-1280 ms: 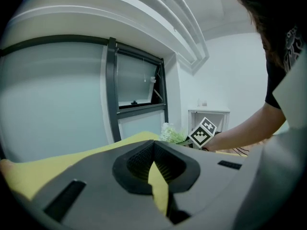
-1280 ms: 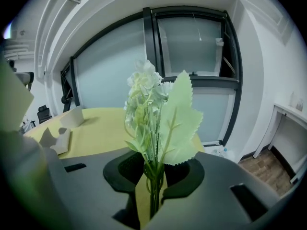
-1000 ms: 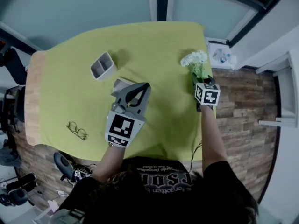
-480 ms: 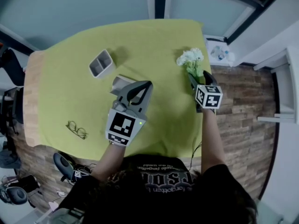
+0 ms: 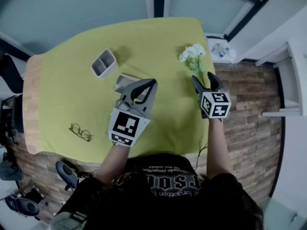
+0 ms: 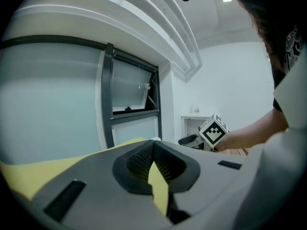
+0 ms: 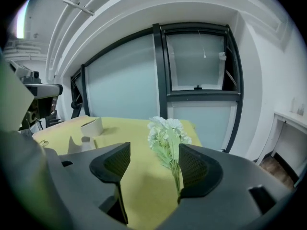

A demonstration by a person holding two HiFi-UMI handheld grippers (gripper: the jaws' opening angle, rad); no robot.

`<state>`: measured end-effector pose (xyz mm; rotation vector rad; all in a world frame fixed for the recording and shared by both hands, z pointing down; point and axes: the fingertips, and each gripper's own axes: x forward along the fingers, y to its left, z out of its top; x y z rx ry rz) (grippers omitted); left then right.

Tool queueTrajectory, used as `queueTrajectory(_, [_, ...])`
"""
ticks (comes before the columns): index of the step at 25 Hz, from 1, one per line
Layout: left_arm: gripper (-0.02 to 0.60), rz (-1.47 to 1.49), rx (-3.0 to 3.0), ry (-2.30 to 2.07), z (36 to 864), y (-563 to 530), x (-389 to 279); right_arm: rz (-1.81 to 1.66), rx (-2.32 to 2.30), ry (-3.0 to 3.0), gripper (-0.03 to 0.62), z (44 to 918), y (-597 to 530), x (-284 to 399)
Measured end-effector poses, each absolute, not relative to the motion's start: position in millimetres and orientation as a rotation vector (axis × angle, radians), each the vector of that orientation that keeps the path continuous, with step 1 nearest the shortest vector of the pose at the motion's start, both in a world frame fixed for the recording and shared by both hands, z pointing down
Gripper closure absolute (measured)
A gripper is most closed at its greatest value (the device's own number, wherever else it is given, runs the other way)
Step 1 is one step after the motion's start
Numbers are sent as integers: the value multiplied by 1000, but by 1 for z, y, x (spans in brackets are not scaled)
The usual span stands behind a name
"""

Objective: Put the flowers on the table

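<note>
A bunch of white flowers (image 5: 193, 55) with green stems lies on the yellow-green tablecloth (image 5: 67, 99) near the table's right edge. My right gripper (image 5: 204, 81) stands open just behind the stem ends. In the right gripper view the flowers (image 7: 166, 131) rest on the cloth between the wide jaws of the gripper (image 7: 153, 164), their stem running close beside the right pad (image 7: 192, 164) with no squeeze. My left gripper (image 5: 145, 85) hovers over the table's middle, shut and empty. In the left gripper view its tips (image 6: 153, 145) meet.
A grey two-compartment holder (image 5: 104, 63) sits at the back left, and a small white box (image 5: 125, 83) lies just beyond the left gripper. Glasses (image 5: 80, 132) lie at the front left. Brick floor (image 5: 244, 109) starts right of the table edge, by a white stand (image 5: 219, 50).
The right gripper's jaws have spread and let go of the flower stems. It has drawn back toward me, leaving the flowers lying on the cloth. The left gripper has barely moved.
</note>
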<state>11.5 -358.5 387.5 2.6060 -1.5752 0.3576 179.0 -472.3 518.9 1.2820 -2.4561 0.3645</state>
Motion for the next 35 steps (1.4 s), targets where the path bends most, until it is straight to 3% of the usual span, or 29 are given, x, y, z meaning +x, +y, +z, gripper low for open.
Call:
queueTrajectory(6, [578, 315, 2661, -1532, 374, -342, 11, 286, 1392, -2429, 286, 481, -437, 186])
queueTrajectory(20, [578, 242, 2817, -1365, 351, -288, 2, 124, 1709, -2479, 502, 378, -333, 183])
queueTrajectory(35, [578, 214, 2874, -1291, 339, -252, 19, 21, 1726, -2515, 554, 346, -258, 172])
